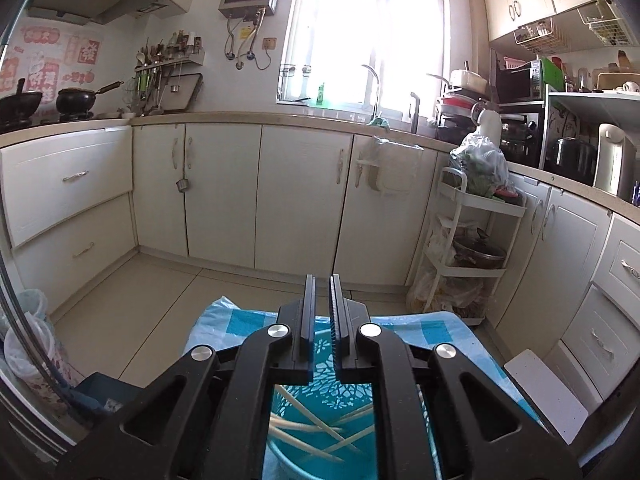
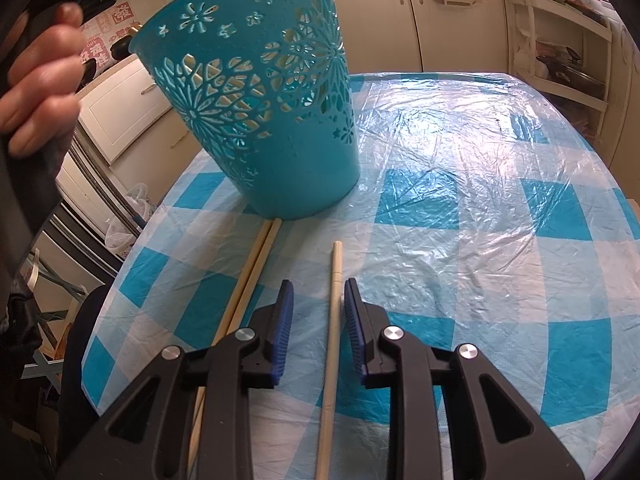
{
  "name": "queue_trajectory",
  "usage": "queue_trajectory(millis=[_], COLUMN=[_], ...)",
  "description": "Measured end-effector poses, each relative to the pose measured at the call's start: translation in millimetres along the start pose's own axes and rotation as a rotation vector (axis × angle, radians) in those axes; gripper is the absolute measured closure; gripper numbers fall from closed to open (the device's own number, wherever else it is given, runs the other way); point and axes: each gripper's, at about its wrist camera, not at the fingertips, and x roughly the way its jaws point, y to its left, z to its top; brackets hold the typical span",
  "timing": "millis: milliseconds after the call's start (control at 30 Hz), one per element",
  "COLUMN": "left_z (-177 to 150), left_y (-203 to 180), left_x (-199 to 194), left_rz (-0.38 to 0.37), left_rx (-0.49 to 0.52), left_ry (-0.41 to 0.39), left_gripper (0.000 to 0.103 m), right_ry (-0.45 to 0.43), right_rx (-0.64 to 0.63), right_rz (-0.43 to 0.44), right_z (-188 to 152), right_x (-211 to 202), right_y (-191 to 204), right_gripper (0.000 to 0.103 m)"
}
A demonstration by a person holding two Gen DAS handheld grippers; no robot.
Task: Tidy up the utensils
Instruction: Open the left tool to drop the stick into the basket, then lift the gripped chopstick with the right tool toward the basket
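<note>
Left tool: the jaws stand almost together with only a narrow slit between the pads, and nothing is held. It hangs over the mouth of the blue basket, which stands on the tabletop. Several chopsticks lie crossed in the basket bottom, seen under the tool body. A hand grips the left tool's handle beside the basket.

Right tool: the jaws stand partly apart, straddling a single chopstick lying flat on the checked plastic cover. The right pad sits just beside the stick; the left pad is clear of it. The stick is not clamped. A pair of chopsticks lies left of this tool, its far ends touching the basket base.

Writing: red wall stickers carry characters, too blurred to read.
</note>
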Motion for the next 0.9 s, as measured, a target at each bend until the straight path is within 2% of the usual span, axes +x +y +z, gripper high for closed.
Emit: queue_trajectory(millis=[67,133,200,367,533,600,667,733,900], left_z=[-2.9,-4.4,-5.5,-14.2,-35.2,-45.5,-56.3,-67.8,-87.5], left_y=[5.9,14.1,24.2,47.5,60.9,63.0,62.2,60.2,57.0], left_x=[-8.6,-21.1,-37.7,-79.1,-100.3,-103.8,-104.9,-104.8,-103.4], left_rz=[0.009,0.024,0.041,0.071,0.128,0.141,0.149,0.15,0.137], left_rx=[-0.005,-0.023,-0.046,-0.07,-0.05,-0.04,-0.021,0.004,0.033], left_ry=[0.01,0.004,-0.015,-0.042,0.018,0.048,0.083,0.123,0.203], left_gripper=[0.085,0.066,0.057,0.043,0.022,0.018,0.016,0.016,0.015], right_ry=[0.001,0.003,0.007,0.024,0.038,0.043,0.044,0.04,0.062], right_rx=[0.002,0.002,0.004,-0.004,-0.054,-0.064,-0.083,-0.101,-0.098], right_rz=[0.003,0.006,0.008,-0.008,-0.049,-0.057,-0.089,-0.127,-0.123], right_z=[0.1,0.1,-0.1,2.3,1.6,1.2,0.6,0.1,0.7], right_x=[0.1,-0.5,-1.6,-1.4,-0.8,-1.1,-0.7,-0.5,-3.8], right_y=[-0.5,-0.8,-1.2,-0.4,7.1,6.8,7.6,7.1,3.6], right_gripper=[0.076,0.076,0.073,0.073,0.073,0.074,0.083,0.097,0.097])
